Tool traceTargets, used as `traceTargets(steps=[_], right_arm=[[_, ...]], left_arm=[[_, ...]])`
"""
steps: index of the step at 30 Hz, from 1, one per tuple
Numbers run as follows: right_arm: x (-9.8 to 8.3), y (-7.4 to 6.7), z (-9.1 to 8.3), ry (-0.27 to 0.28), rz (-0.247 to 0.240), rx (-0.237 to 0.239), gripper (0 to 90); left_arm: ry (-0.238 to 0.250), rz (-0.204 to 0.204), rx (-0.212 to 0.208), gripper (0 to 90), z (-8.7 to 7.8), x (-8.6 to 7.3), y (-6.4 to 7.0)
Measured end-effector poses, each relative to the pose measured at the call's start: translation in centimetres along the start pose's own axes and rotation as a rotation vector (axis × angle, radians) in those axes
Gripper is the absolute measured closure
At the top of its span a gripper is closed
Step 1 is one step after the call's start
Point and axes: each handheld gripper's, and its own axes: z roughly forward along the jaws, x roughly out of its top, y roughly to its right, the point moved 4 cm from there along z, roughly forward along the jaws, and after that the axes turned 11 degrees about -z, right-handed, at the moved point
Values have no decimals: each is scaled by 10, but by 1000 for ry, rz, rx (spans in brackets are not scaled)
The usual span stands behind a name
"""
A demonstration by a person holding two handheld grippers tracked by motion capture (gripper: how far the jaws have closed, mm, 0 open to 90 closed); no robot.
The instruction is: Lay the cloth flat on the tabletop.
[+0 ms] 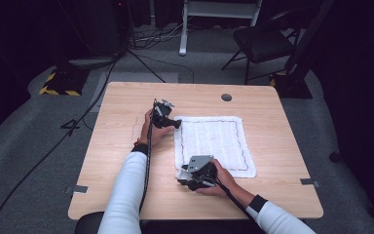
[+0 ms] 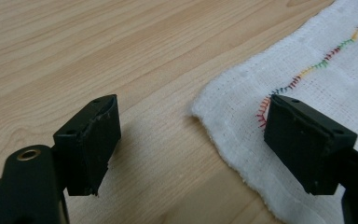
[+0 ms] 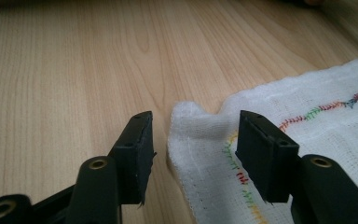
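A white cloth [image 1: 213, 141] with a wavy line of coloured stitching near its edge lies flat on the wooden table [image 1: 121, 146]. My left gripper [image 1: 177, 123] is at the cloth's far left corner. In the left gripper view the left gripper [image 2: 192, 121] stands open, with the cloth [image 2: 317, 79] corner between its jaws; one jaw is over bare wood, the other over the fabric. My right gripper [image 1: 182, 180] is at the near left corner. In the right gripper view the right gripper [image 3: 196, 126] is open around the cloth's [image 3: 317, 140] corner, its pads apart from the fabric.
A round cable hole [image 1: 226, 97] sits near the table's far edge. On the carpet beyond the table stand a black chair [image 1: 263, 41], a white frame [image 1: 185, 29] and a stand base with yellow-black tape [image 1: 58, 83]. Cables trail across the floor at the left.
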Motion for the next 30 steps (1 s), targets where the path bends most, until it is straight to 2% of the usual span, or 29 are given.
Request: traceTargets(steps=[3, 5, 8, 10, 13, 15, 19, 23, 28, 30], right_arm=[[0, -1, 2, -6, -7, -1, 464], [2, 0, 4, -1, -4, -6, 470], [4, 1, 8, 5, 10, -20, 553], [5, 4, 10, 1, 27, -36, 600], [5, 10, 11, -19, 56, -62, 730], [5, 12, 12, -26, 62, -70, 801], [4, 13, 11, -35, 61, -74, 844], [6, 11, 10, -42, 46, -77, 853], [9, 10, 8, -33, 38, -80, 856], [9, 9, 8, -32, 32, -84, 857]], left_arm=[[5, -10, 1, 183, 2, 1, 1], [5, 1, -4, 189, 2, 1, 1], [6, 15, -16, 229, 1, 1, 2], [9, 21, -32, 338, -1, 1, 3], [4, 34, -59, 530, -3, 1, 5], [-2, 44, -78, 617, -3, 2, 6], [-21, 45, -121, 781, -4, 1, 7], [-31, 41, -136, 827, -7, 0, 6], [-45, 64, -130, 855, -11, -2, 3], [-47, 61, -125, 857, -14, -3, 1]])
